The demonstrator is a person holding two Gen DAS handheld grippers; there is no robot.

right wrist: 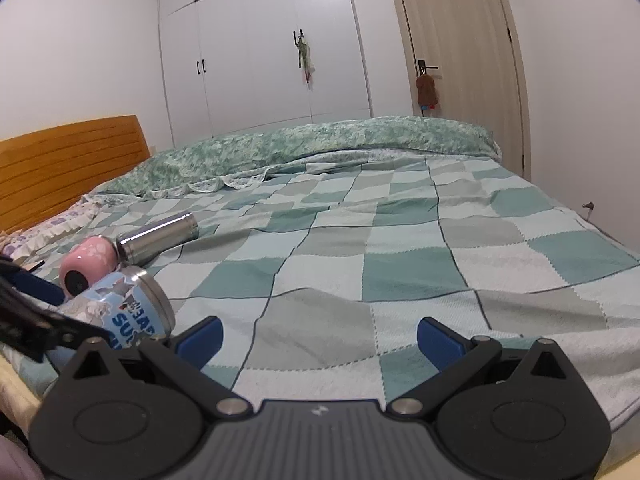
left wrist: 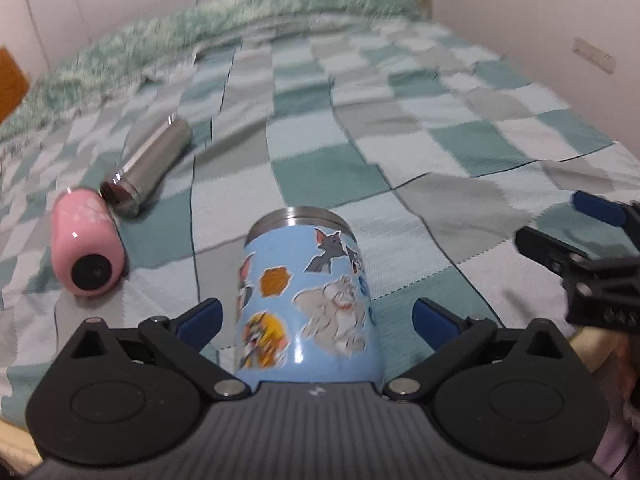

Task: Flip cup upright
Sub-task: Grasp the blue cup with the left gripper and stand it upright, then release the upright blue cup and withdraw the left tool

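Note:
A light blue cup (left wrist: 308, 304) with cartoon stickers and a steel rim lies on its side on the checked bedspread (left wrist: 420, 128), steel end pointing away. My left gripper (left wrist: 318, 318) is open, its blue pads either side of the cup and not touching it. The cup also shows at the left of the right wrist view (right wrist: 124, 304), between the left gripper's fingers (right wrist: 36, 284). My right gripper (right wrist: 320, 338) is open and empty over the bedspread, to the right of the cup; it also shows at the right edge of the left wrist view (left wrist: 568, 224).
A pink bottle (left wrist: 88, 248) and a steel flask (left wrist: 148, 166) lie on their sides left of the cup. A rumpled green quilt (right wrist: 320, 140) lies along the far side of the bed. A wooden headboard (right wrist: 68, 160) stands at left, wardrobes and a door behind.

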